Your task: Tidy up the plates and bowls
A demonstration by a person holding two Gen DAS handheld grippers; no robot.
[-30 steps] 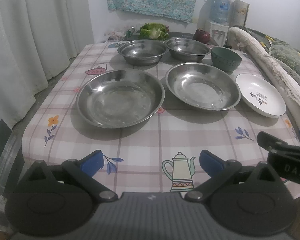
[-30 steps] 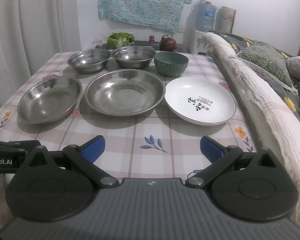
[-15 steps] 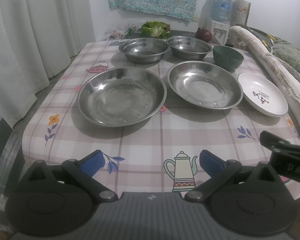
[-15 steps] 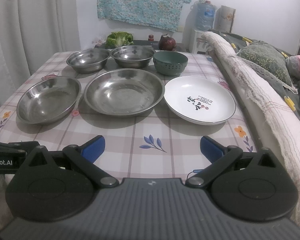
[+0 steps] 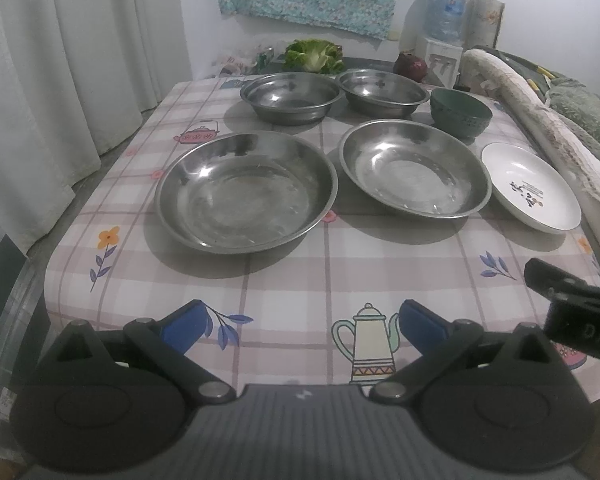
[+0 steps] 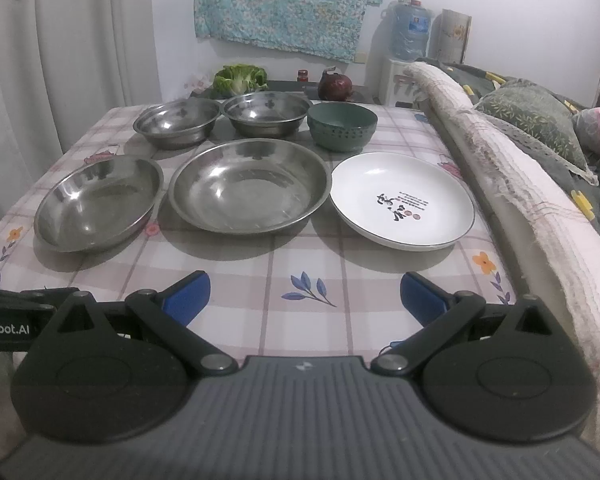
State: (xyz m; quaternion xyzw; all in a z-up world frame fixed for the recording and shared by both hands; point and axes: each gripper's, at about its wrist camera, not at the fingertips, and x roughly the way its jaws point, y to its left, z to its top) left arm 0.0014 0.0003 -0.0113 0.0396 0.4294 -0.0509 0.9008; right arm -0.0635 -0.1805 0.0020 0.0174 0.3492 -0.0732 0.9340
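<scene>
While both hand-held grippers [image 5: 302,320] [image 6: 304,292] hang spread and empty, nothing is stacked; next, approach the white plate [image 6: 402,206].

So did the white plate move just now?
No. The white plate sits beside the same steel dish, in front of the green bowl; only the camera shifted.

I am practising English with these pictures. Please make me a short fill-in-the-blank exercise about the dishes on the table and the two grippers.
1. The round white ceramic plate with printed writing lies directly in front of the small ____ bowl.
2. The number of shiny steel dishes on the checked tablecloth is ____.
3. The left gripper and the right gripper both have blue pads, and both are ____.

Missing words: green; four; open
</scene>
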